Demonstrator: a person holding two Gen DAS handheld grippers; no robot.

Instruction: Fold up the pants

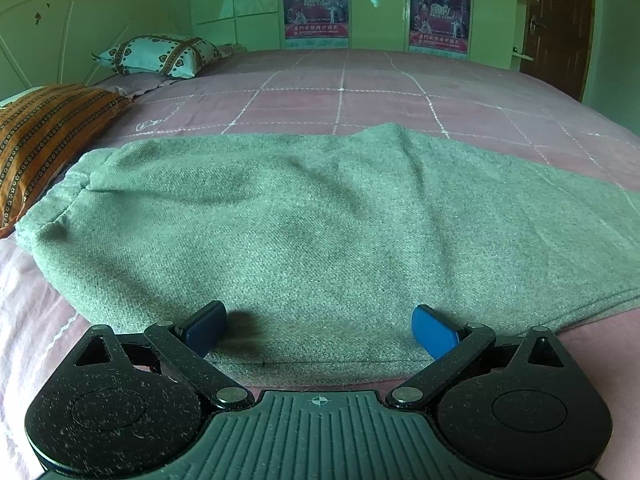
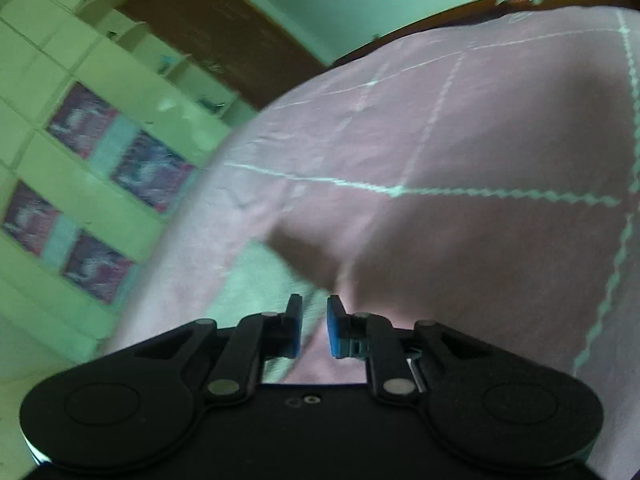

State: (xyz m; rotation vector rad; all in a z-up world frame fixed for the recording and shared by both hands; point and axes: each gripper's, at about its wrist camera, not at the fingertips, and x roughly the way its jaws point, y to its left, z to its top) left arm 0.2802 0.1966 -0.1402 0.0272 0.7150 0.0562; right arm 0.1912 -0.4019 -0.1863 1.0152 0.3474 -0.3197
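- The pink quilted bedspread with white stitched squares [image 1: 400, 92] lies bare beyond the grey-green knitted pants [image 1: 280, 220], open for passage up to the pale green wardrobe doors with posters [image 1: 376, 4].
- On the left, the orange striped pillow [image 1: 48, 136] sits right beside the pants' waistband, narrowing that side; the white patterned pillow [image 1: 160, 54] lies further back.
- The left gripper [image 1: 319, 330] has its blue pads spread wide over the pants' near edge.
- In the blurred right wrist view, the right gripper [image 2: 314, 326] shows a narrow gap; bare bedspread [image 2: 480, 152] lies ahead.
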